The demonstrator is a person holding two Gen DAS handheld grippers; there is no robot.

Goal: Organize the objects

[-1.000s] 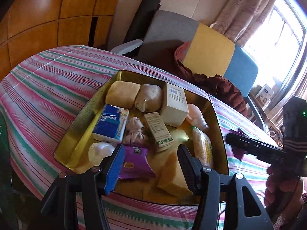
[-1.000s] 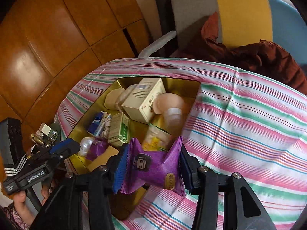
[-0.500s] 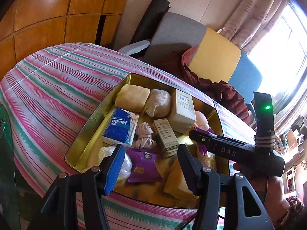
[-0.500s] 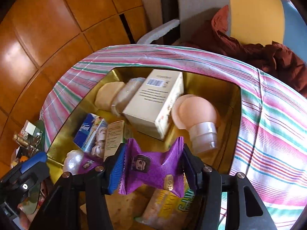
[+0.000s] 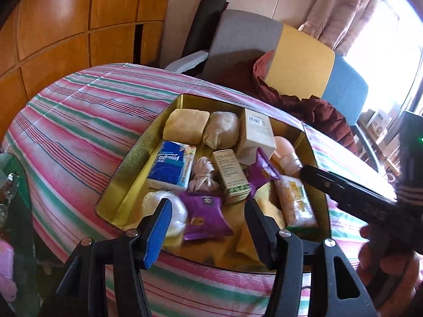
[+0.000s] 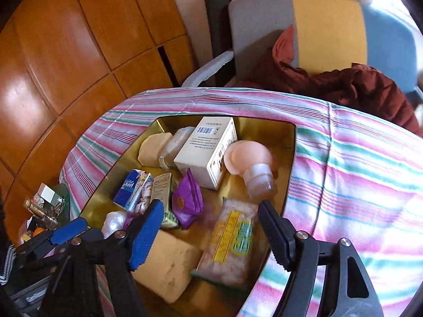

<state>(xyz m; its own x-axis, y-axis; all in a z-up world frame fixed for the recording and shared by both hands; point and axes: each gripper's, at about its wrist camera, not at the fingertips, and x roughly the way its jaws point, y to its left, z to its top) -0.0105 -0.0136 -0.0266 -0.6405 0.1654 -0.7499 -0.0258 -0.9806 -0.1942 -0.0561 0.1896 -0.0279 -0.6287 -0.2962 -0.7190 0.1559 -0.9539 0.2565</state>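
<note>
Both hand-held grippers hovered over the near edge of a gold tray [image 5: 124,169] that sat on a worktop covered by a striped cloth [image 5: 79,132].

The right hand-held gripper [image 6: 208,227] had its jaws spread wide and held nothing. Between and just beyond its fingers lay a clear packet with yellow and green print [image 6: 232,243]. A purple snack packet [image 6: 188,198] stood tilted on edge inside the tray, apart from both fingers, leaning between a small green-and-cream carton [image 6: 162,192] and a large cream box [image 6: 207,150].

The left hand-held gripper [image 5: 207,227] was also open and empty. A second purple snack packet [image 5: 206,216] lay flat in the tray just past its fingertips, beside a white crinkled bag [image 5: 164,206].

Other contents of the tray:
- a blue tissue pack [image 5: 171,163] along the left wall;
- a pale knotted item [image 5: 203,177] between the tissue pack and the small carton;
- a yellow folded cloth [image 5: 186,126] and a beige bundle [image 5: 222,132] at the far end, touching each other;
- a peach round-topped bottle with a clear cap [image 6: 251,161], lying on its side next to the large cream box;
- a yellow sponge [image 6: 166,269] at the near end, partly under the printed packet.

Whether the tilted purple packet rested on the carton or only against it could not be confirmed, as that frame was blurred.
</note>
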